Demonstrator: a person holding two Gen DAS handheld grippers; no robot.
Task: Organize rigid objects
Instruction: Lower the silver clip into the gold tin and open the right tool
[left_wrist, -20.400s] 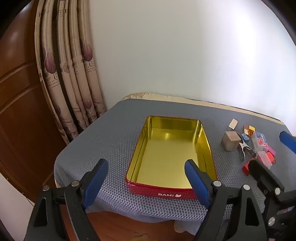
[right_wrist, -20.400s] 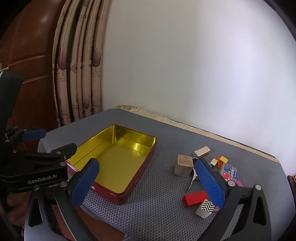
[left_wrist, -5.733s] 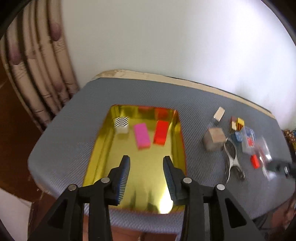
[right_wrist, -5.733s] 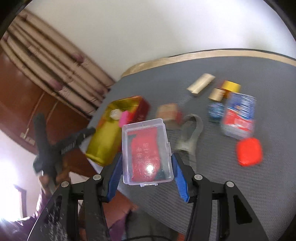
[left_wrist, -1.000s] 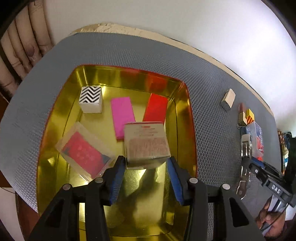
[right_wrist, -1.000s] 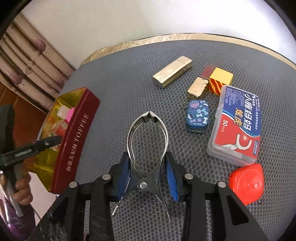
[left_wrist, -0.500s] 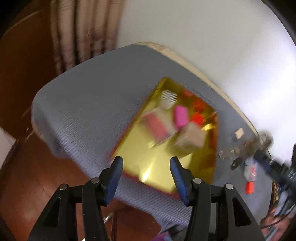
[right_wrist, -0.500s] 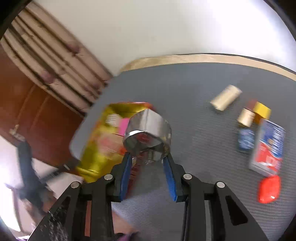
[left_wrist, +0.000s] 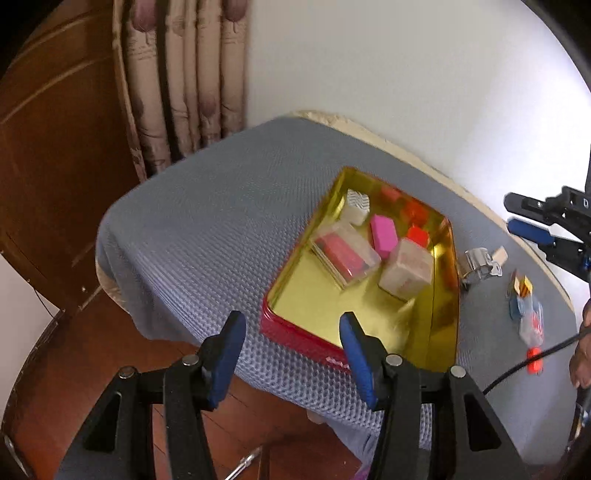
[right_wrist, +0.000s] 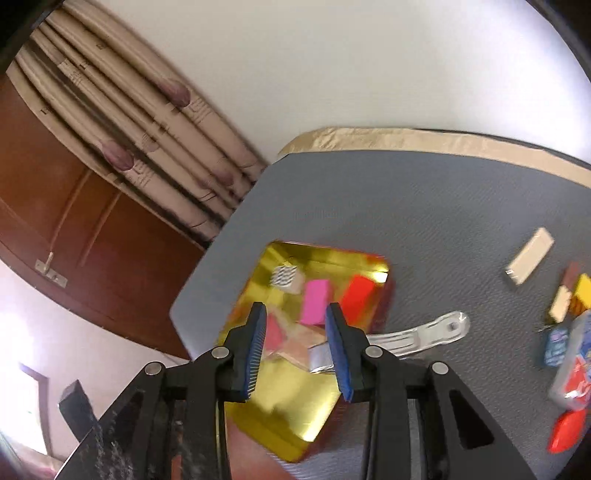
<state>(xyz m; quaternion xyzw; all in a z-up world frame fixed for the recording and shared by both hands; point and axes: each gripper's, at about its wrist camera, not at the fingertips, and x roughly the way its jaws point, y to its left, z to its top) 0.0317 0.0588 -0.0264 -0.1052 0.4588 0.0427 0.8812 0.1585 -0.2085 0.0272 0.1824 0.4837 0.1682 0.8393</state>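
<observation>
A beige patterned curtain (left_wrist: 184, 81) hangs far left ahead of the tool, against a white wall (left_wrist: 388, 66); brown wooden panelling (left_wrist: 55, 155) stands further left.

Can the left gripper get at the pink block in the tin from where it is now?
Probably yes. The left gripper is open and empty, facing the tin's near end, and the pink block lies uncovered. The clear case and wooden block crowd its near end, so come from above.
</observation>
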